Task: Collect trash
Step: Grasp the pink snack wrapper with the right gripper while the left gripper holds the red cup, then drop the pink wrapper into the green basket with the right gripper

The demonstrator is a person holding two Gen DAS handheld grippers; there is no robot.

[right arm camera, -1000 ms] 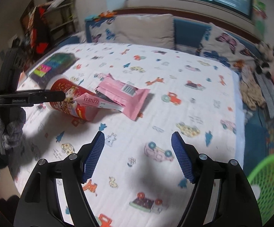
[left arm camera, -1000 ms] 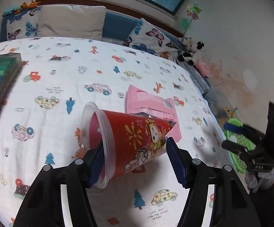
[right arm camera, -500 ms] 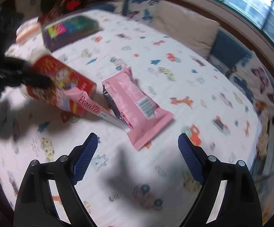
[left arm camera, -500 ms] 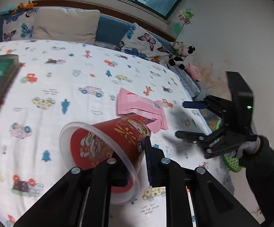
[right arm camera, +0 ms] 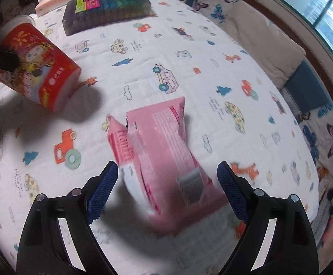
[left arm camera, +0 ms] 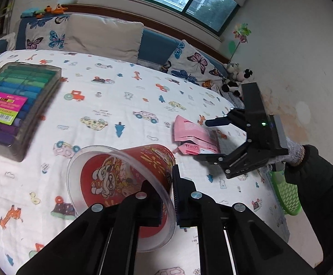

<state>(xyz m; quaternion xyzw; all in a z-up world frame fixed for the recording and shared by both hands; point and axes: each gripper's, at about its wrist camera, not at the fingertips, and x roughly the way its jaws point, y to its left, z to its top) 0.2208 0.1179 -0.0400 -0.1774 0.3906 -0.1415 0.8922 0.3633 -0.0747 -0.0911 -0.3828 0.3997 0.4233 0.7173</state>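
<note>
A red cartoon-printed cup (left arm camera: 125, 174) with a clear rim hangs tilted above the bedsheet. My left gripper (left arm camera: 168, 197) is shut on its wall, one finger inside and one outside. In the right wrist view the same cup (right arm camera: 35, 66) is at the upper left with a black finger (right arm camera: 1, 57) across it. Two pink snack wrappers (right arm camera: 164, 142) lie overlapped on the sheet, and my right gripper (right arm camera: 167, 183) hovers over their near end, open, with its pads apart from them. The left wrist view shows that right gripper (left arm camera: 203, 139) beside the wrappers (left arm camera: 194, 133).
A clear box of coloured markers (left arm camera: 19, 100) lies at the left of the bed (left arm camera: 120, 105). Pillows and plush toys (left arm camera: 235, 80) line the far side. A green mesh basket (left arm camera: 285, 194) sits off the right edge, behind a gloved hand and dark sleeve.
My left gripper closed on the cup's wall and raised it off the sheet. My right gripper swung in over the pink wrappers, rolled, tipped downward and opened wider.
</note>
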